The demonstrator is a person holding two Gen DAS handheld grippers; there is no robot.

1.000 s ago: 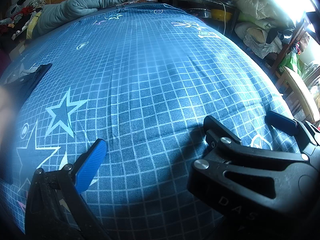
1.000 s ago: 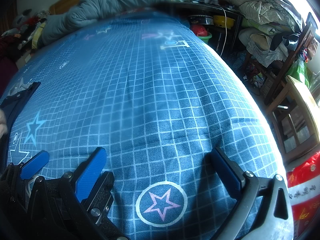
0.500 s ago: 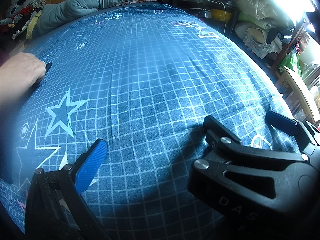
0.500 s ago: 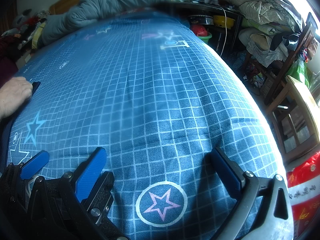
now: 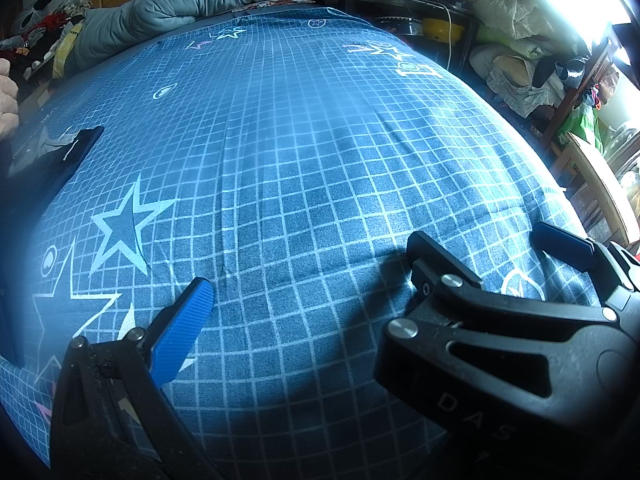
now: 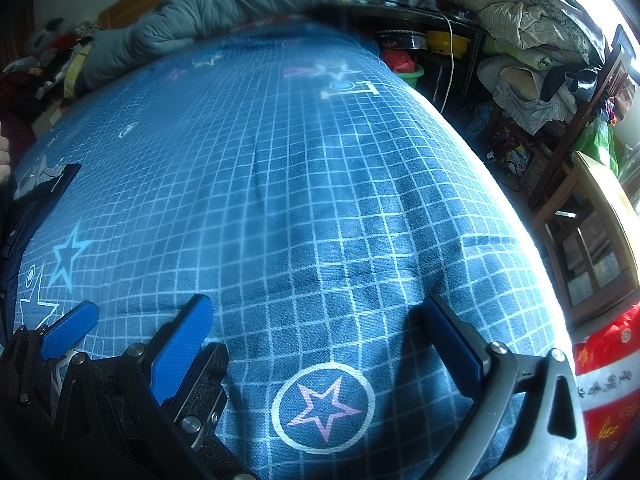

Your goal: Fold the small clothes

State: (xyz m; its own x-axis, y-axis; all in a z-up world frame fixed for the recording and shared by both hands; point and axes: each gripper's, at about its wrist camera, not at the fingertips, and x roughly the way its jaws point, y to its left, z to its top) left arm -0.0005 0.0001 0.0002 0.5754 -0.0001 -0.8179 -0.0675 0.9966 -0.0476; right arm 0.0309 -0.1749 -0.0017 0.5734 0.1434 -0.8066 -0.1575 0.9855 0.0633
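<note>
At the far left edge of the bed (image 5: pixel 304 128), a dark garment (image 5: pixel 60 160) lies partly spread on the blue checked sheet, one corner pointing toward the middle. Half a second ago a bare hand (image 5: pixel 7 100) rested on that corner; now it has drawn back to the frame's edge, off the cloth. A second ago the hand was only a blur lower down, so the garment seems to have just been laid out and let go, which suggests folding has not yet started.

Both tools rest low over the near sheet, unmoved across the three moments. The left gripper (image 5: pixel 380 264) is released, jaws wide apart, nothing between them; the right gripper (image 6: pixel 316 320) is likewise spread and empty, well apart from the garment.

The right wrist view shows both grippers side by side, the left one's blue fingers (image 6: pixel 68 330) at its lower left, plus a red bag (image 6: pixel 608 376) off the near right. The left view shows more of the hand.
</note>
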